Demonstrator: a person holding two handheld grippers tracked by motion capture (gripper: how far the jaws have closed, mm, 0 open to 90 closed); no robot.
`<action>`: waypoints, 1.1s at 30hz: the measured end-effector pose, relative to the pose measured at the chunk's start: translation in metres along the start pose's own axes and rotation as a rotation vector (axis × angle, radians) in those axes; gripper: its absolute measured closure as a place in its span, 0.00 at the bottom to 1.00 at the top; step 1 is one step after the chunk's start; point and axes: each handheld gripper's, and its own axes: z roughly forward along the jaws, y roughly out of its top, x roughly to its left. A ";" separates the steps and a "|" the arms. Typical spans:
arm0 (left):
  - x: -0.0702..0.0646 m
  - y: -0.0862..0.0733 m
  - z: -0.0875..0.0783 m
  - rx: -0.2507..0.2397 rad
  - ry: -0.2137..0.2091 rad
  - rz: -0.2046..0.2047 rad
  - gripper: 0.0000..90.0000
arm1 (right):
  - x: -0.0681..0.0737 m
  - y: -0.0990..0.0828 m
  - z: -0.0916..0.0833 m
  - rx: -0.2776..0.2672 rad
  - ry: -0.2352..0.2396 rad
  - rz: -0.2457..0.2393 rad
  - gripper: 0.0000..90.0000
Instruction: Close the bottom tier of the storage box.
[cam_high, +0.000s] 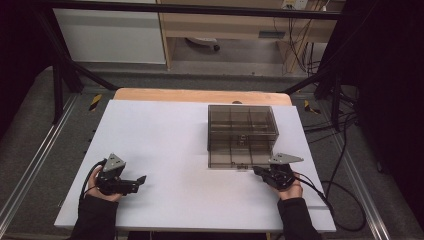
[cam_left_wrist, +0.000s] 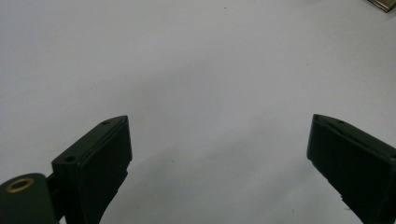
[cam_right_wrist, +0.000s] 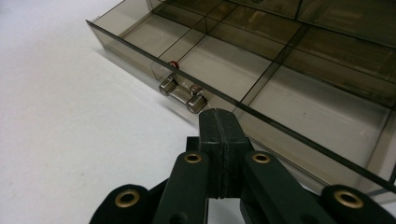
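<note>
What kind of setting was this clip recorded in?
Likely a lab or workshop recording bay: a white board table framed by black metal rails, loose cables on the grey floor, and a smoky transparent plastic compartment box set out between the hand-held grippers.

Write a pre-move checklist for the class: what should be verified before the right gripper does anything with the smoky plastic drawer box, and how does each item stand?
1. Right gripper jaws: pressed together, nothing between them. Ok.
2. Right gripper lined up with the metal handle: tip sits just beside it, slightly off. Not ok.
3. Contact with the handle: none seen. Ok.
4. Bottom drawer state: pulled out, compartments look empty. Ok.
5. Left gripper: jaws wide apart over bare white table, away from the box. Ok.
6. Whether the box would slide if pushed: cannot tell.
</note>
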 end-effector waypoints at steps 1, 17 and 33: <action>0.000 0.000 0.000 0.002 0.000 0.001 0.07 | -0.001 0.000 0.001 -0.006 -0.003 -0.006 1.00; 0.000 -0.001 0.001 0.002 -0.002 -0.003 0.07 | 0.000 0.005 0.014 0.022 -0.002 -0.042 1.00; 0.000 0.000 0.002 0.008 0.000 0.000 0.07 | -0.001 0.008 0.019 0.017 0.003 -0.031 1.00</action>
